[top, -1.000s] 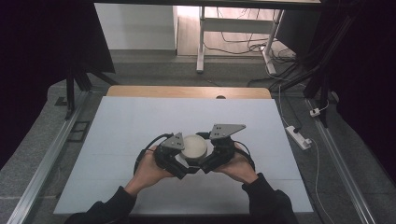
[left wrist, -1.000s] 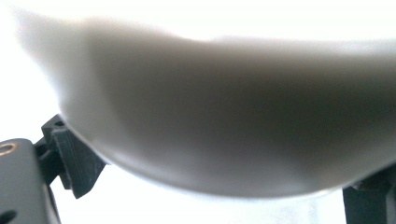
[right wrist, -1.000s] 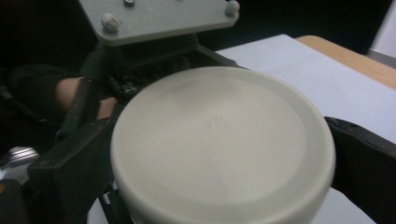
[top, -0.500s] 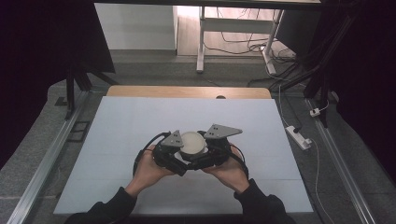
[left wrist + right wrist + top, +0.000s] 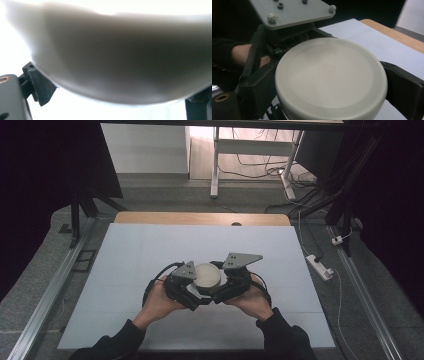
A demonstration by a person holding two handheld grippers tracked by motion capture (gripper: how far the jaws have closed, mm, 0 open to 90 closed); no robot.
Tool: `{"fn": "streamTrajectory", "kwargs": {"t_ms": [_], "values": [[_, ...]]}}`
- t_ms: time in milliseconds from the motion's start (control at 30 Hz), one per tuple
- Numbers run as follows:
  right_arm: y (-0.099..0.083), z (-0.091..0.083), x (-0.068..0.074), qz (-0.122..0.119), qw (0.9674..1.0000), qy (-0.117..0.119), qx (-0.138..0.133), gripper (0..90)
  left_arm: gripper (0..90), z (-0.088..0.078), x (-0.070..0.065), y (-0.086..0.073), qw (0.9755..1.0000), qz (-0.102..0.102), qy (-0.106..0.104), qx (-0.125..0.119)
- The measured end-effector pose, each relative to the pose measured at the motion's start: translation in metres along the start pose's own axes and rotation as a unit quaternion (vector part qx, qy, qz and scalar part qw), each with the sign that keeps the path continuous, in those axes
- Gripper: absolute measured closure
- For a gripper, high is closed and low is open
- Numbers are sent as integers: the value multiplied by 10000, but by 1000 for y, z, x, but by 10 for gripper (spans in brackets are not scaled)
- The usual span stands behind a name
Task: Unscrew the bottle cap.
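Observation:
A round white container point(image 5: 206, 275) with a smooth flat lid point(image 5: 329, 72) is held over the front middle of the table. My left gripper point(image 5: 192, 287) comes at it from the left and my right gripper point(image 5: 225, 286) from the right. In the right gripper view, the right gripper point(image 5: 329, 82) has one black jaw on each side of the lid and is shut on it. The left gripper's grey plate point(image 5: 289, 12) sits just beyond the lid. In the left gripper view, the container's blurred white body point(image 5: 120, 57) lies between the jaws of the left gripper point(image 5: 117, 96), which press on it.
The white table top point(image 5: 150, 250) has a wooden strip point(image 5: 200, 218) along its far edge. A white power strip point(image 5: 319, 266) lies on the floor to the right. Metal rails point(image 5: 55, 285) run along both sides, and cables and table legs stand behind.
The right hand shifted slightly around the container and back. The container stays in about the same spot between both grippers.

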State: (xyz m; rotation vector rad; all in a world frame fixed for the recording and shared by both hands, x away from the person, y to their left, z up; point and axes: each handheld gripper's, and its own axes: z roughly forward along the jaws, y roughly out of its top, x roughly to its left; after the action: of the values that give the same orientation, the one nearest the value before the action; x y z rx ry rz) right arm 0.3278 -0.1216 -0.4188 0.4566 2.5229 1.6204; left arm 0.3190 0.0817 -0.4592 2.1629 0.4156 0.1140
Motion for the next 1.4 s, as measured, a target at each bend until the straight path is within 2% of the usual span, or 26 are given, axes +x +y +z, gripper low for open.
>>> {"fn": "streamTrajectory", "kwargs": {"t_ms": [100,133,267,400,467,500,633,667,767,867,967,1133,1300,1400], "values": [[-2,-2,-5,-65,9996,275,-13,69,76,0,0,0,9999,60,-91,34],[-3,-3,-7,-103,9991,410,-25,69,76,1,1,0,9997,128,-201,62],[-6,-4,-12,-189,9966,801,-86,69,76,1,-1,0,9990,260,-366,76],[-6,-5,-14,-241,9958,879,-74,68,76,2,-1,0,9991,264,-313,72],[-5,-4,-12,-192,9971,733,-91,39,76,0,0,0,9995,210,-215,32],[-4,-4,-9,-133,9983,557,-129,4,76,-1,0,0,9997,194,-164,23],[1,-4,-3,3,9998,73,-173,0,76,-4,2,-1,9999,-31,147,-71],[3,-3,-1,94,9998,-86,-162,0,76,-4,2,-1,9997,-86,197,-89],[3,-1,4,301,9988,-343,-193,0,76,-5,4,-2,9989,-215,413,-94],[5,2,11,264,9975,-624,-203,0,76,-5,3,-2,9981,-294,533,-81],[5,8,16,186,9964,-830,-70,1,76,-4,3,-2,9982,-297,515,-66],[2,10,15,222,9955,-913,-131,61,76,-3,0,0,9983,-234,526,-37],[1,9,15,204,9957,-898,-94,66,76,-2,0,0,9984,-224,512,-11],[1,7,12,175,9968,-774,-98,69,76,-2,1,-1,9990,-163,425,10]]}}
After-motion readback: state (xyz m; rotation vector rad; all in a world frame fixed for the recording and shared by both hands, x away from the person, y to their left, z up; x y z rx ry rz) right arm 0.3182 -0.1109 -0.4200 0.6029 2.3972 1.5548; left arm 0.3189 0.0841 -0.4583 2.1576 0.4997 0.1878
